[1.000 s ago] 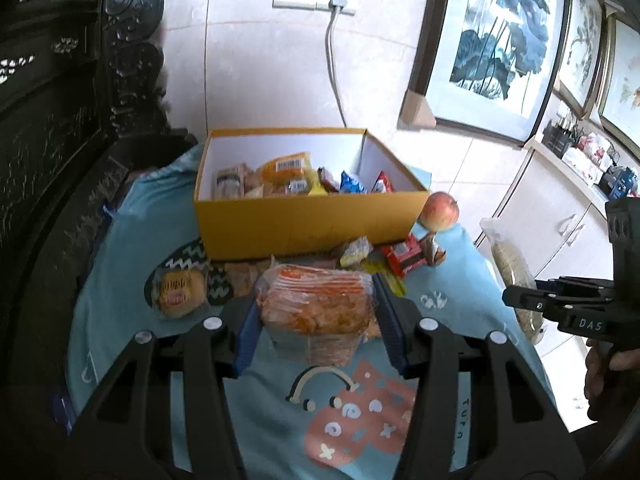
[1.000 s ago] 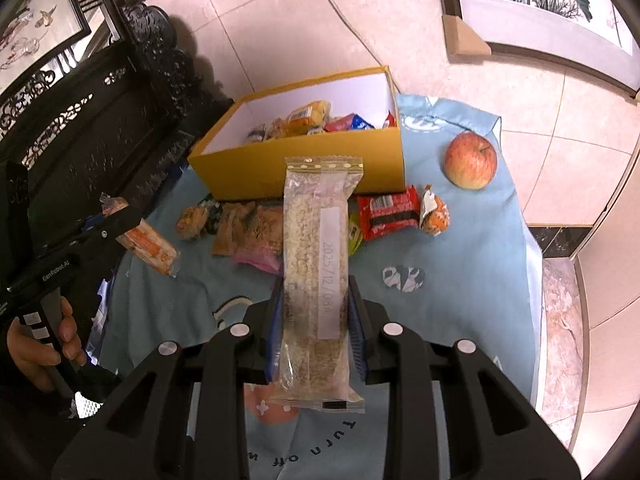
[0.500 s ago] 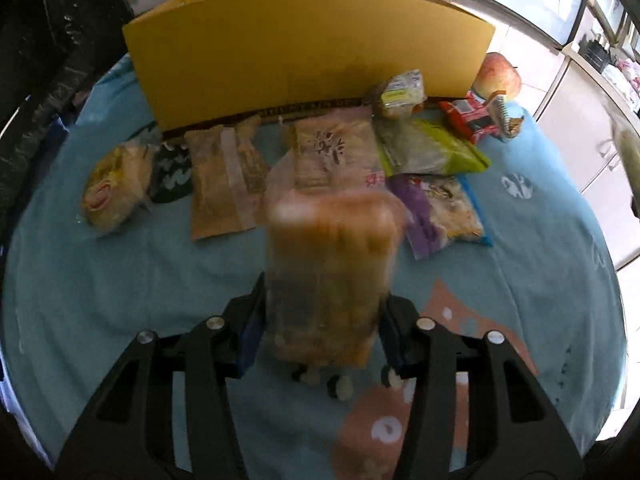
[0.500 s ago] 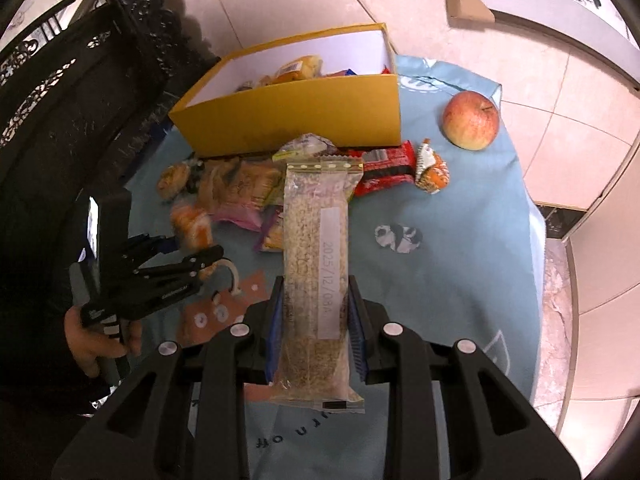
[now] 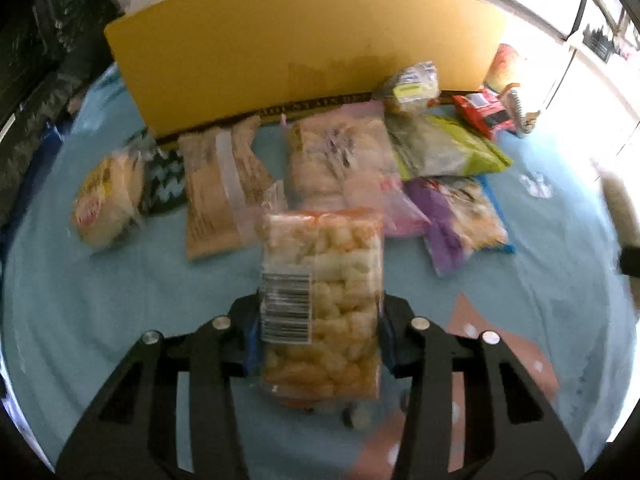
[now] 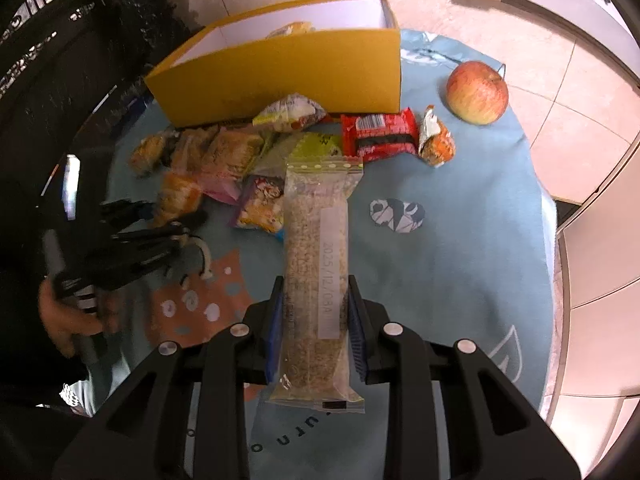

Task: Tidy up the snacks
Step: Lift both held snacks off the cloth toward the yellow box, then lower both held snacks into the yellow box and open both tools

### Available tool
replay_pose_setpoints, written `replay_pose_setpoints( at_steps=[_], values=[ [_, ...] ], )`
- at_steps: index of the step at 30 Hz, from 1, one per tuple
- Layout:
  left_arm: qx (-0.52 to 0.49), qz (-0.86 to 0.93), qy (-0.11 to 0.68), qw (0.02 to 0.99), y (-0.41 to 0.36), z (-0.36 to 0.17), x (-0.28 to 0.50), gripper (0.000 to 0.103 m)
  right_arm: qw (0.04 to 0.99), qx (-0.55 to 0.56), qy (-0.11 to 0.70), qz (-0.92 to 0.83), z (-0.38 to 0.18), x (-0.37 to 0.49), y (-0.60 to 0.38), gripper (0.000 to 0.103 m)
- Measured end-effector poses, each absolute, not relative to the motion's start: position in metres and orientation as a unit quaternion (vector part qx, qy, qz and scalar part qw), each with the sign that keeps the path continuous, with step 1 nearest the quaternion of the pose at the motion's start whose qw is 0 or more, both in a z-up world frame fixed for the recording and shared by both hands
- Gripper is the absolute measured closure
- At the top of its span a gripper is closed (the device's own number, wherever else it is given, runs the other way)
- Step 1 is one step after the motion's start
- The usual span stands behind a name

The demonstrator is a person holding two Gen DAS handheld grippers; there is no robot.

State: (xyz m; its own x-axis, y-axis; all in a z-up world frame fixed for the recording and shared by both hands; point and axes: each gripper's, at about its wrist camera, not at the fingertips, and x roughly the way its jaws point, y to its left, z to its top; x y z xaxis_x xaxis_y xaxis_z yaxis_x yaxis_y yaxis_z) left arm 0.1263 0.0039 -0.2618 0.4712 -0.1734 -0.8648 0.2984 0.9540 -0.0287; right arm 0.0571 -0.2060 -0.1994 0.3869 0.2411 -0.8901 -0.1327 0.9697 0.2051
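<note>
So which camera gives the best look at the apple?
The right wrist view: the apple sits whole and sharp on the blue cloth, right of the yellow box. In the left wrist view it is only a washed-out sliver peeking past the box's corner.

Yellow box: interior hidden behind front wall in left wrist view; mostly hidden in right wrist view. Apple half cut off by box corner. Left gripper motion-blurred. Packet labels unreadable. Lower end of puffed-snack bag blurred.
</note>
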Motion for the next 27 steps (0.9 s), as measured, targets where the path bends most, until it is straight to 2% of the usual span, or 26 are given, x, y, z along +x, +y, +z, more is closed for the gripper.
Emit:
replay_pose_setpoints(
  at_steps=[9,27],
  values=[
    [0.022,-0.164,0.461,0.872,0.018,-0.209,0.090,0.058,0.834,0.047,0.534,0.130,-0.202,0.054,-0.193,0.074],
    [0.033,-0.104,0.401,0.910,-0.001,-0.084,0.122,0.057,0.898,0.060,0.410,0.144,-0.070,0.096,-0.203,0.074]
  ],
)
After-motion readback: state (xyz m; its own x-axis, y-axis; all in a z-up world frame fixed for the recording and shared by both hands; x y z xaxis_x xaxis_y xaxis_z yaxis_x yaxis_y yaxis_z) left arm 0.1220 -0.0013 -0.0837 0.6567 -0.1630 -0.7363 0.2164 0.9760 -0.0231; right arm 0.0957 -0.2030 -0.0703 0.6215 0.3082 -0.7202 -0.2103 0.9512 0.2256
